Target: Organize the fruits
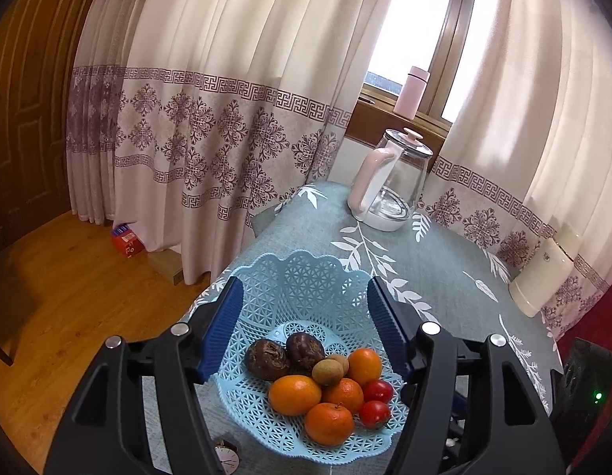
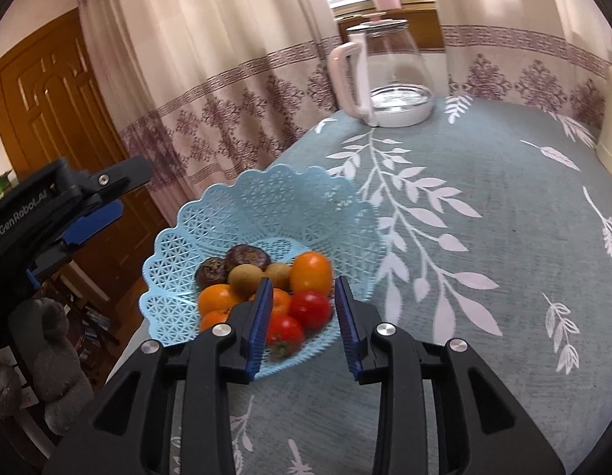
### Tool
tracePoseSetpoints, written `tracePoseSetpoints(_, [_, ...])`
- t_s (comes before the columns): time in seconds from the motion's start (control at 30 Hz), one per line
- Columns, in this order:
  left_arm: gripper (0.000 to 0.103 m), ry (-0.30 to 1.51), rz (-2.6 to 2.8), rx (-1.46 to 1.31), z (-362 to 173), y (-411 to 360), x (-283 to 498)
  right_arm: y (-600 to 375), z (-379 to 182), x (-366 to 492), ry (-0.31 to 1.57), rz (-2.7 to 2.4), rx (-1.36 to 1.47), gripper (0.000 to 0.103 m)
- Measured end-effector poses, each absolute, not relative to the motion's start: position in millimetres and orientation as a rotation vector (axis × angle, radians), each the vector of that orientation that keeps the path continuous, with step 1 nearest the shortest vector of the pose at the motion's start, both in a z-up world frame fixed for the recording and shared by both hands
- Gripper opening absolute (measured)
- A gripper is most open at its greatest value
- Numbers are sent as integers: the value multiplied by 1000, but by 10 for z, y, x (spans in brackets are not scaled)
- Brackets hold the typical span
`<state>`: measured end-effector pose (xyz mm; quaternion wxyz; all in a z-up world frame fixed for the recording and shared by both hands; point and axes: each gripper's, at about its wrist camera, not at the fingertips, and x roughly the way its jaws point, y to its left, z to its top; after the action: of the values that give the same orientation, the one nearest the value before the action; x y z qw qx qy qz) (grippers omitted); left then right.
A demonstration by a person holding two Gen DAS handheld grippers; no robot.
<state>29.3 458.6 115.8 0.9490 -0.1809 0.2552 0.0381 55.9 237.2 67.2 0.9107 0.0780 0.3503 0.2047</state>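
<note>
We see daylight coming through the bright window at the top of the left wrist view. It is so white there that nothing outside shows. The thin cream curtains with purple patterns glow softly. The room is bright enough, and shadows are soft. The clear glass kettle with a pink handle has small shiny spots. In the left wrist view things look sharp. In the right wrist view the light blue plastic lace basket and its fruit look a bit smeared. Both views bend lines near the edges, and the corners go dark.
</note>
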Motion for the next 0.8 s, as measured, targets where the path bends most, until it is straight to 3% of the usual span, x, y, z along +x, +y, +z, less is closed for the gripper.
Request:
tracePoseSetpoints(0.1, [71, 518, 73, -364, 1166, 4576, 288, 2284, 683, 524, 707, 398, 178, 47])
tracePoseSetpoints(0.17, [84, 506, 79, -359, 1187, 4577, 269, 2242, 684, 503, 703, 390, 184, 48])
tracePoseSetpoints(0.53, [96, 467, 116, -362, 1272, 4628, 169, 2143, 633, 381, 717, 364, 194, 51])
tracePoseSetpoints(0.6, [98, 460, 121, -354, 1289, 4616, 149, 2119, 644, 357, 713, 359, 199, 68])
tracePoseSetpoints(0.73, [100, 453, 114, -340, 1317, 4584, 115, 2086, 695, 288, 691, 345, 189, 70])
tracePoseSetpoints(0.8, [100, 451, 119, -327, 1326, 4568, 90, 2081, 734, 243, 677, 345, 178, 76])
